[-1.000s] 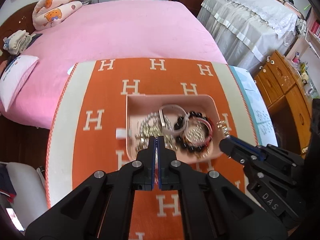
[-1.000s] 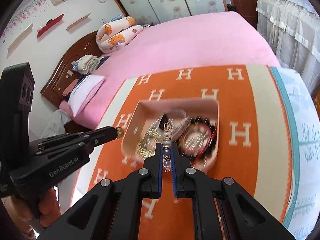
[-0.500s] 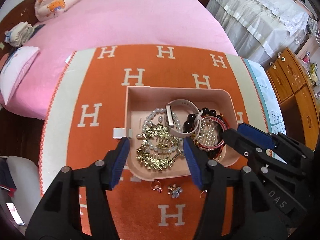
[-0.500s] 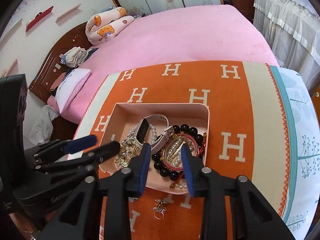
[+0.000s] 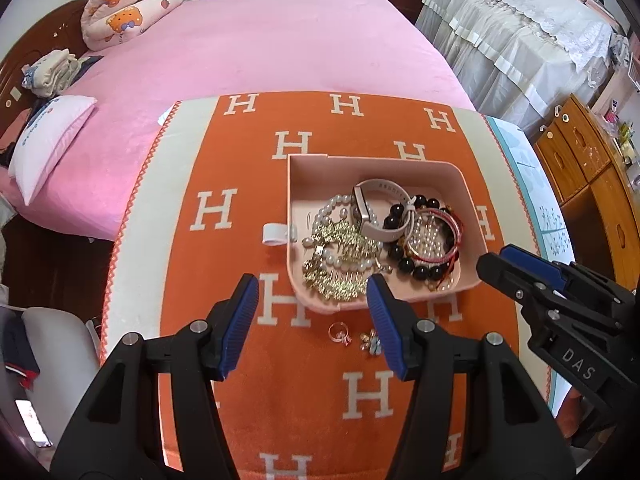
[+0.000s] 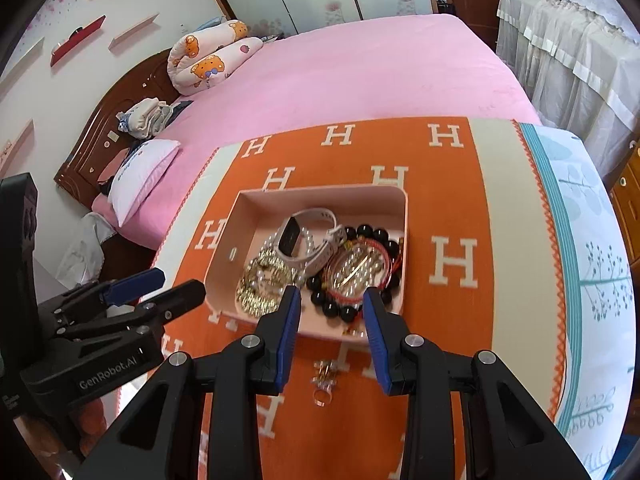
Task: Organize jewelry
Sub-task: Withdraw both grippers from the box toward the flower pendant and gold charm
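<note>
A pink tray (image 5: 468,196) (image 6: 320,192) sits on the orange H-patterned cloth (image 5: 240,264). It holds a gold comb (image 5: 340,276), a pearl strand (image 5: 332,208), a white watch band (image 5: 380,216) (image 6: 316,236), black beads (image 5: 416,270) (image 6: 336,308) and red bangles (image 5: 434,240) (image 6: 360,268). On the cloth in front of the tray lie a ring (image 5: 340,332) (image 6: 323,397) and a small ornament (image 5: 370,342) (image 6: 326,372). My left gripper (image 5: 312,286) (image 6: 180,280) is open above the tray's near left corner. My right gripper (image 6: 331,298) (image 5: 494,258) is open over the tray's near edge. Neither holds anything.
A pink bed (image 5: 260,52) lies beyond the table, with a white pillow (image 5: 44,140) at its left. A wooden cabinet (image 5: 592,184) and lace-covered furniture (image 5: 520,32) stand at the right. A pale leaf-print cloth (image 6: 592,240) covers the table's right side.
Both grippers went from shut to open. The pearl piece is gone from the right gripper's fingers. A ring and a small ornament now show on the cloth in front of the tray.
</note>
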`<state>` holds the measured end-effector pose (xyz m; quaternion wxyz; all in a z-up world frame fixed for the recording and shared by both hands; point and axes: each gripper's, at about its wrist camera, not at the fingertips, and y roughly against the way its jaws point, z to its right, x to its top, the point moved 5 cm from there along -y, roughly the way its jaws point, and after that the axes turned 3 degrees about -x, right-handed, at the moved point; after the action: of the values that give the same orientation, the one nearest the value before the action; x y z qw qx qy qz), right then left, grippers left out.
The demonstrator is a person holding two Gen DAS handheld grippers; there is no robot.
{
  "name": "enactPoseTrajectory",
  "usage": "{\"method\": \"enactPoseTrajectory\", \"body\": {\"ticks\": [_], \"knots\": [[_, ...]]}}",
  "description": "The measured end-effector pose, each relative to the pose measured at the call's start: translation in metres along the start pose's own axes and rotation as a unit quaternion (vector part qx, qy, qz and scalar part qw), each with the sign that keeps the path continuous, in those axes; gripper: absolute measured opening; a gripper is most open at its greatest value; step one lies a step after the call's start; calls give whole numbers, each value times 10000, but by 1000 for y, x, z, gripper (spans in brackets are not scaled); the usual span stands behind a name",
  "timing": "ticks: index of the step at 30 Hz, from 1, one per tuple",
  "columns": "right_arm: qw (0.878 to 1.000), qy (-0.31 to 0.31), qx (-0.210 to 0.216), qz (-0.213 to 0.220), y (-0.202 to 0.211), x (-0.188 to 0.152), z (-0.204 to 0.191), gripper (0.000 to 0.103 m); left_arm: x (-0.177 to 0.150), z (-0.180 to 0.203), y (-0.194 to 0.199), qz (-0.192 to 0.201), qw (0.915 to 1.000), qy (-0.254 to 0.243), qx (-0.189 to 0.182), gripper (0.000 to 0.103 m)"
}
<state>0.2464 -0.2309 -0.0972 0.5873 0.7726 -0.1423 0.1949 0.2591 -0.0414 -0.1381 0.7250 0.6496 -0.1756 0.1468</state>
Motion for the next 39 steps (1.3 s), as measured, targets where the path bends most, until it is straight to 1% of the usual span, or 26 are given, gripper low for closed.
{"method": "enactPoseTrajectory", "body": {"ticks": [7,13,21,29,39], "knots": [[9999,-112,1,-74,11,-25,-2,32,-13,-3,13,34,10000,41,-23,53],[9997,-220,-17,-146,19,-43,-1,32,-26,-1,25,77,10000,-35,-34,53],[9990,-375,-89,-212,24,-61,5,33,-51,0,28,-39,9999,-149,-26,53],[9993,-235,-166,-253,25,-79,-1,33,-70,-2,27,-122,9997,-194,36,53],[9990,-66,-194,-397,14,-99,-6,33,-83,-1,17,-227,9995,-233,41,53]]}}
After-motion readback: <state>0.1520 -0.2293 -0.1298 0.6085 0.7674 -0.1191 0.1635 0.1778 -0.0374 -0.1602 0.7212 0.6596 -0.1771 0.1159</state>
